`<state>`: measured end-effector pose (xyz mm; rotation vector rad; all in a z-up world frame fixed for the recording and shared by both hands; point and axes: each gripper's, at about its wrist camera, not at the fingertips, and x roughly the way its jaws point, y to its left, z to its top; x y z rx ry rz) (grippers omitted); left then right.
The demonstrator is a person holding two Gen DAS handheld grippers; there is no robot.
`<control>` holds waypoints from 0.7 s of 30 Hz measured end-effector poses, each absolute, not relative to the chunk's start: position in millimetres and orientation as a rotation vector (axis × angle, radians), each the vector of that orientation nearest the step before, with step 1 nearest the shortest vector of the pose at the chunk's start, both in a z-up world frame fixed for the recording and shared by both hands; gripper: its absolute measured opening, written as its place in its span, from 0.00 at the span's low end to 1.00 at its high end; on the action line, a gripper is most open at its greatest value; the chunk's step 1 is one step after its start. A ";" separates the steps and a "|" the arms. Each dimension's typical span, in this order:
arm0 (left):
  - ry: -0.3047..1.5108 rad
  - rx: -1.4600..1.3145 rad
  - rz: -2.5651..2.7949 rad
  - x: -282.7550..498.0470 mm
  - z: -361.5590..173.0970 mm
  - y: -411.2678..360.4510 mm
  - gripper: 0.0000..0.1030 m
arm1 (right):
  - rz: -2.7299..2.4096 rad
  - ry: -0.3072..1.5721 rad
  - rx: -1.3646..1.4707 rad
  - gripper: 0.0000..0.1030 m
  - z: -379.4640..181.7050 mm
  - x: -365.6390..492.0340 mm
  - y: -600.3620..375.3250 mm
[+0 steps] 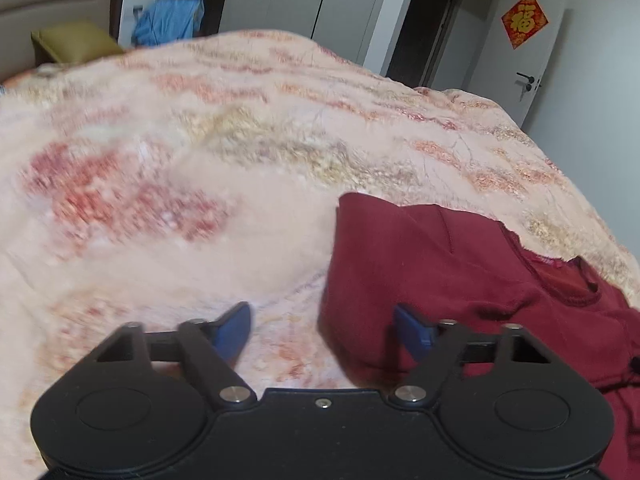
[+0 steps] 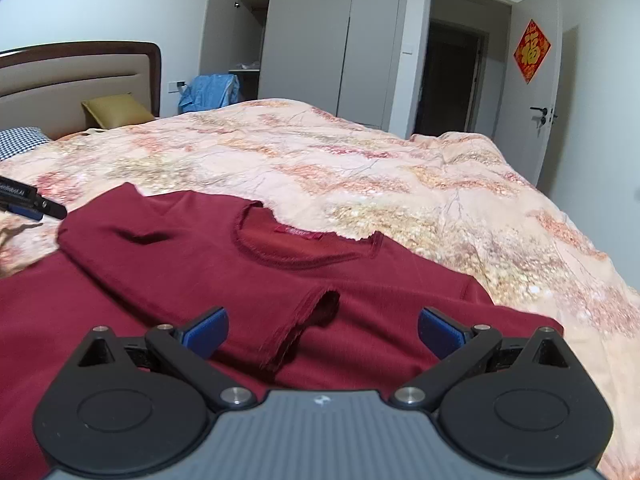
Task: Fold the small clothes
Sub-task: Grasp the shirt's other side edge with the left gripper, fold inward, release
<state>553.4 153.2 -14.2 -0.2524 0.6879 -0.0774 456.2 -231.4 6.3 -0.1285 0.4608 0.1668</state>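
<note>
A dark red shirt [image 2: 248, 272] lies on the bed, collar away from me, with its left sleeve folded in across the chest. The sleeve's cuff [image 2: 316, 312] lies just ahead of my right gripper [image 2: 322, 334], which is open and empty above the shirt's middle. In the left wrist view the shirt [image 1: 440, 280] lies at the right. My left gripper [image 1: 322, 332] is open and empty over the shirt's folded left edge, its left blue pad [image 1: 232, 336] above the bedspread. The left gripper's tip also shows in the right wrist view [image 2: 36, 204] at the far left.
The bed is covered by a peach floral bedspread [image 2: 400, 184]. A padded headboard [image 2: 72, 80], a yellow pillow [image 2: 116, 114] and a checked pillow [image 2: 20, 142] lie at the far left. Grey wardrobes [image 2: 320, 48], a blue garment [image 2: 208, 92] and an open white door [image 2: 536, 76] stand beyond.
</note>
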 end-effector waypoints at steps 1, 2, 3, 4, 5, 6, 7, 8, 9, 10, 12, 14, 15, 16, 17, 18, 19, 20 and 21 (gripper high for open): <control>0.695 -0.267 -0.093 556.0 -15.3 152.0 0.49 | 0.161 0.466 -0.130 1.00 3.7 461.4 -230.4; 0.705 -0.274 -0.105 558.2 -16.0 150.1 0.43 | 0.149 0.475 -0.135 1.00 1.3 465.8 -230.6; 0.712 -0.276 -0.116 560.1 -15.9 147.4 0.33 | 0.133 0.483 -0.147 1.00 -2.2 470.3 -229.9; 0.719 -0.276 -0.125 561.2 -15.3 144.9 0.22 | 0.118 0.488 -0.158 1.00 -5.3 472.7 -229.0; 0.725 -0.275 -0.125 561.8 -13.8 142.6 0.14 | 0.113 0.492 -0.162 1.00 -7.6 473.5 -228.5; 0.740 -0.277 -0.105 562.9 -11.6 141.0 0.08 | 0.118 0.494 -0.157 1.00 -9.4 473.3 -229.7; 0.762 -0.292 -0.068 563.7 -8.0 140.8 0.06 | 0.122 0.495 -0.149 1.00 -10.8 473.1 -231.6; 0.788 -0.324 -0.017 564.2 -3.2 141.6 0.06 | 0.122 0.495 -0.143 1.00 -11.8 472.9 -233.0; 0.810 -0.361 0.025 564.0 2.1 143.4 0.05 | 0.122 0.496 -0.138 1.00 -12.4 473.2 -234.6; 0.823 -0.374 0.047 564.3 7.7 143.0 0.05 | 0.124 0.499 -0.132 1.00 -12.8 473.4 -236.5; 0.825 -0.313 0.075 567.4 16.9 135.4 0.05 | 0.127 0.507 -0.123 1.00 -14.3 474.7 -238.4; 0.842 -0.255 0.086 572.8 17.1 127.3 0.05 | 0.131 0.516 -0.124 1.00 -16.2 476.8 -238.6; 0.846 -0.241 0.092 574.7 14.7 125.1 0.05 | 0.132 0.519 -0.126 1.00 -17.3 477.7 -238.1; 0.851 -0.236 0.097 575.5 11.2 124.3 0.06 | 0.128 0.521 -0.132 1.00 -18.1 477.2 -236.2; 0.855 -0.240 0.101 575.9 7.4 124.3 0.07 | 0.126 0.525 -0.136 1.00 -19.2 476.9 -234.8; 0.855 -0.241 0.105 574.6 4.5 124.1 0.12 | 0.125 0.530 -0.136 1.00 -20.3 478.0 -234.8; 0.852 -0.233 0.115 572.8 2.6 123.2 0.22 | 0.123 0.533 -0.133 1.00 -20.9 477.7 -234.7; 0.845 -0.217 0.127 569.3 2.5 121.8 0.28 | 0.122 0.533 -0.131 1.00 -20.2 476.3 -234.6; 0.837 -0.201 0.131 565.7 4.1 120.4 0.39 | 0.121 0.532 -0.132 1.00 -18.7 475.1 -234.9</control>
